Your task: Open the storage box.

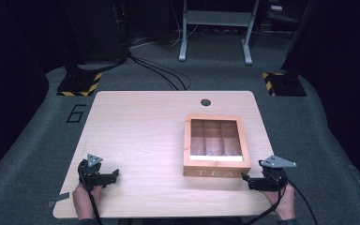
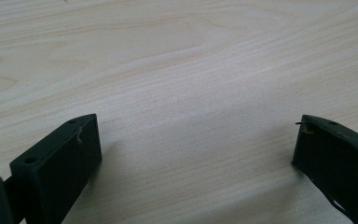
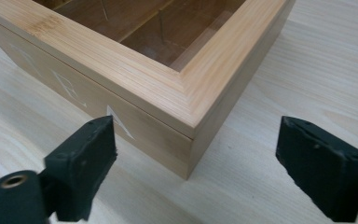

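Sitting just ahead of the right gripper (image 1: 247, 180), the wooden tea box (image 3: 168, 88) lay closed on the pale wooden table (image 1: 140, 136), its near right corner pointing between the two spread jaws without touching either pad. Showed white letters T E A on the front wall, nearest the left-hand jaw in the right gripper view, and a clear pane in the lid with dividers beneath. Stood open, that right gripper, nothing clamped, held by a hand (image 1: 283, 204) at the table's near edge. Rested well apart from the box, off to its far side, the left gripper (image 1: 110, 176), jaws wide and empty over bare wood, gripped by the other hand (image 1: 85, 199). Lay beyond the box, further from both grippers, a small dark hole (image 1: 206, 102) in the tabletop.
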The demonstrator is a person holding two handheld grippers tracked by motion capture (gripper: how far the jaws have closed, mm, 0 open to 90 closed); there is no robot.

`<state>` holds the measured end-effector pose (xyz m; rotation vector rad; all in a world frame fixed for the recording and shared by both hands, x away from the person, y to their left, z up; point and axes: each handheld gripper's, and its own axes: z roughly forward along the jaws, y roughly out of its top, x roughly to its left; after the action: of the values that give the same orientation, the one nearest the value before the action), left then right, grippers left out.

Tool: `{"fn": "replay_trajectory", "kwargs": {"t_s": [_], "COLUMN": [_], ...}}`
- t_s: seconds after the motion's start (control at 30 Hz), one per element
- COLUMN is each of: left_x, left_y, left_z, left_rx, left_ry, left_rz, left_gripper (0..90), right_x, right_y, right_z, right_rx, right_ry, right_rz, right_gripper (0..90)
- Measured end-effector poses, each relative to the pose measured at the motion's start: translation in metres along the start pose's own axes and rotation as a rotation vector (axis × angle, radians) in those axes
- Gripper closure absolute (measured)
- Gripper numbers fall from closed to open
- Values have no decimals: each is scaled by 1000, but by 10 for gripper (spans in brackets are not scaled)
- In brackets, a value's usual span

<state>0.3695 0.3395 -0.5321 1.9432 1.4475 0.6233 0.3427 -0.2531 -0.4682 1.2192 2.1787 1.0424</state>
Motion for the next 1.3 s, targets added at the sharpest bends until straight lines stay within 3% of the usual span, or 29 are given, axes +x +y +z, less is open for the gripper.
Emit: {"fn": "replay_trajectory", "kwargs": {"t_s": [0.33, 0.37, 0.57, 1.07, 1.3], "left_x": [0, 0, 0, 0, 0], "left_y": [0, 0, 0, 0, 0], "left_z": [0, 0, 0, 0, 0], "left_rx": [1, 2, 2, 1, 1], "left_ry": [1, 1, 2, 1, 2], "left_rz": [2, 3, 3, 3, 3], "left_gripper": [7, 8, 7, 8, 8], "right_x": [5, 5, 6, 7, 9], "right_y": [1, 1, 0, 1, 3], "right_z": [4, 5, 5, 3, 3], "right_rx": [-1, -6, -5, -31, -37], "right_ry": [6, 1, 19, 1, -14], "right_rz": [-9, -15, -12, -11, -35], "right_gripper": [340, 391, 467, 496, 477]}}
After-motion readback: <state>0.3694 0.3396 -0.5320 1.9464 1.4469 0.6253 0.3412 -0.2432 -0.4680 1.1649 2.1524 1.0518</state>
